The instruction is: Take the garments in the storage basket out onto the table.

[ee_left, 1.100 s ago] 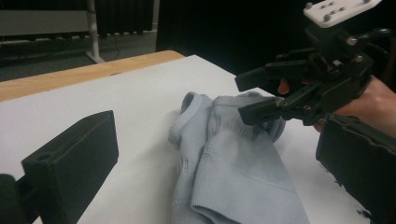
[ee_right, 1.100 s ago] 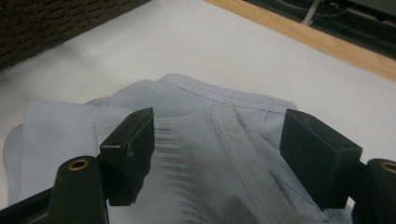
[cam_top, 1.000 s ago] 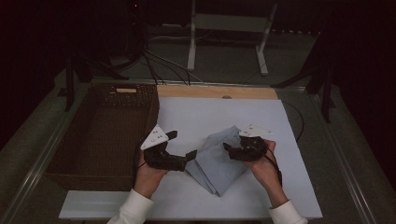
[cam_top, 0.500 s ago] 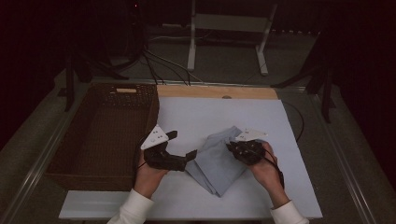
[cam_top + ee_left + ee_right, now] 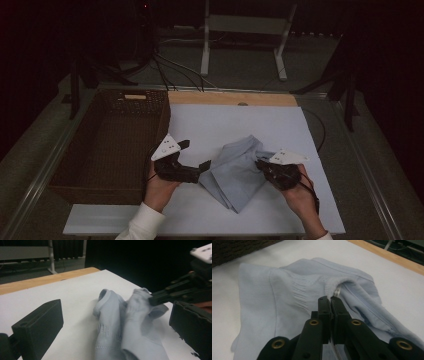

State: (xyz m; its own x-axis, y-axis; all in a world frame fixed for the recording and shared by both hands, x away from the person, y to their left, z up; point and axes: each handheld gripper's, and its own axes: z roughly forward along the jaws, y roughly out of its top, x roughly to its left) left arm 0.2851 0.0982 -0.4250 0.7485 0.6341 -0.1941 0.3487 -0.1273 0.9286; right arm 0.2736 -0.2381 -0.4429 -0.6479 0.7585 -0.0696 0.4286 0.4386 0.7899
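right gripper (image 5: 330,299) pinching the ribbed cuff of 1 pale blue garment (image 5: 239,170) on the white table (image 5: 225,125)

risk, as a guess: the pinch takes just a thin edge of knit, so a sideways tug could slip the cuff free, or drag the whole folded pile askew toward the table's edge. the right jaws have just been closing and now sit together on the cuff; the left gripper (image 5: 112,322) stands wide open, holding nothing, with the garment lying between its jaws, just right of the basket (image 5: 107,145). count: 1 garment, 1 wicker basket, 2 grippers, 2 hands.
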